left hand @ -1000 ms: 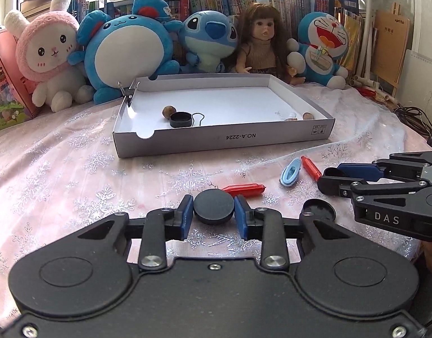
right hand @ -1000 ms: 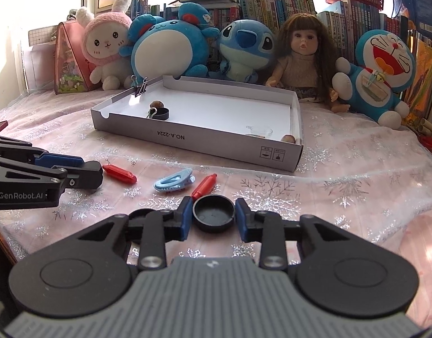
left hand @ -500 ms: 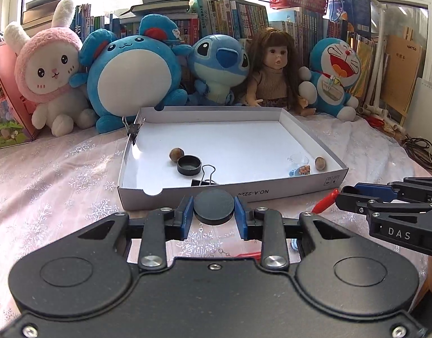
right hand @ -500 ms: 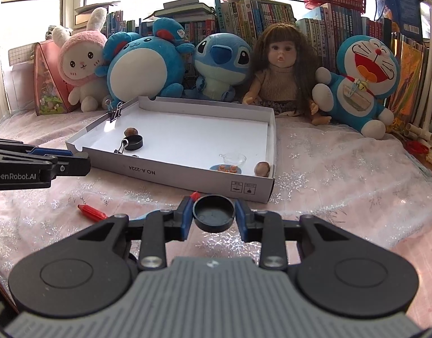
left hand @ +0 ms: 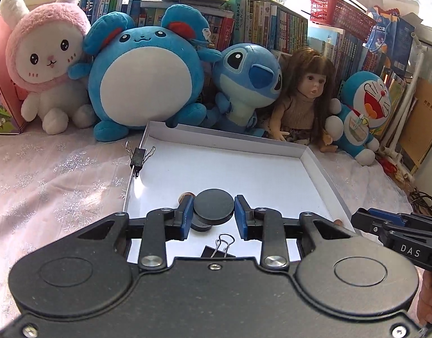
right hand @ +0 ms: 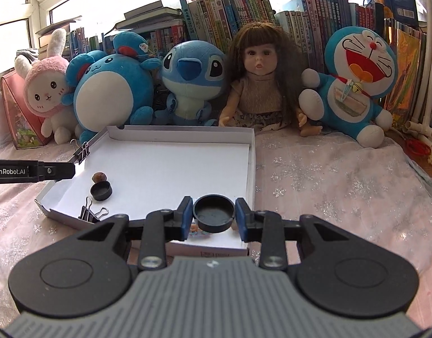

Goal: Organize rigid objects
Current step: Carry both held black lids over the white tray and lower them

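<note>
My left gripper [left hand: 213, 214] is shut on a black round cap [left hand: 213, 207], held flat side up over the near left part of the white box [left hand: 325, 174]. My right gripper [right hand: 214, 217] is shut on a second black cap [right hand: 214, 216], hollow side up, above the box's near right corner [right hand: 251, 169]. Inside the box lie another black cap [right hand: 101, 191], a brown nut [right hand: 98, 176] and a binder clip [right hand: 89, 214]. A second binder clip [left hand: 137, 156] grips the box's left wall. The left gripper's tip [right hand: 55, 170] shows at the box's left edge.
Plush toys and a doll [right hand: 261, 84] line the back of the table, with a bookshelf [right hand: 230, 14] behind. A pink snowflake cloth [right hand: 328, 180] covers the table. The right gripper [left hand: 396, 233] appears at the right of the left wrist view, and a small sticker [right hand: 197, 229] lies under it.
Both grippers rose and advanced from the cloth in front of the box to above its near edge, each still gripping its cap. The red and blue items on the cloth dropped out of view.
</note>
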`<state>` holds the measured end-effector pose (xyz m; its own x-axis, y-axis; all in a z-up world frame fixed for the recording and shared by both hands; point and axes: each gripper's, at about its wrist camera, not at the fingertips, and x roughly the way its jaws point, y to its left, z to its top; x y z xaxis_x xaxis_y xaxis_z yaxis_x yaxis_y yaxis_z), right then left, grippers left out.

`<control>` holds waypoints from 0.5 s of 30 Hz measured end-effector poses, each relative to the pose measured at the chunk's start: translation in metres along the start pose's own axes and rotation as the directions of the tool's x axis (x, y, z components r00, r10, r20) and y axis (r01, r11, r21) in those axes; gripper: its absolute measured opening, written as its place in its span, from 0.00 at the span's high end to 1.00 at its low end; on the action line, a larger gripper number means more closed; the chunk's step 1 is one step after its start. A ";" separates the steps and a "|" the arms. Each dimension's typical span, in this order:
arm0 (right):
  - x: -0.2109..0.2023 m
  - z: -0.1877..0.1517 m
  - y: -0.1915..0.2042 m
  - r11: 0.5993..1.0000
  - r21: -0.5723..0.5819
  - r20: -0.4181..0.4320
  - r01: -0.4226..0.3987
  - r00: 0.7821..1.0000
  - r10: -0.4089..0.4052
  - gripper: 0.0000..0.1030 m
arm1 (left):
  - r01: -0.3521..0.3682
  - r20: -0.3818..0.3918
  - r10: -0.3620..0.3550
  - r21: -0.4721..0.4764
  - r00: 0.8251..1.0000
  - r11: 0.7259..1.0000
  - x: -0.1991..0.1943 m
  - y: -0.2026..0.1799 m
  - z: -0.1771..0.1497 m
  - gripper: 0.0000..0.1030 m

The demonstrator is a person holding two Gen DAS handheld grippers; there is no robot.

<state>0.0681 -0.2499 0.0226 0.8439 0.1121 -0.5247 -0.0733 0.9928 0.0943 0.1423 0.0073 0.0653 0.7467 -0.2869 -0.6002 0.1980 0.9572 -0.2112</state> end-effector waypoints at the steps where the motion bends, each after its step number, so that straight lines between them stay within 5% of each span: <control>1: 0.006 0.007 -0.001 1.000 0.010 -0.015 -0.001 1.000 0.001 0.64 | 0.007 -0.023 -0.007 -0.012 1.000 1.000 0.007 0.002 0.008 0.71; 15: 0.086 0.055 -0.005 0.997 0.082 -0.247 -0.003 0.969 0.023 0.64 | -0.069 -0.167 0.056 -0.071 0.984 0.995 0.091 0.011 0.046 0.71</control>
<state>0.1698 -0.2473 0.0233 0.6849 0.1415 -0.7148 -0.0318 0.9858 0.1647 0.2418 -0.0060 0.0438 0.6402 -0.2348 -0.7315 0.1005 0.9695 -0.2233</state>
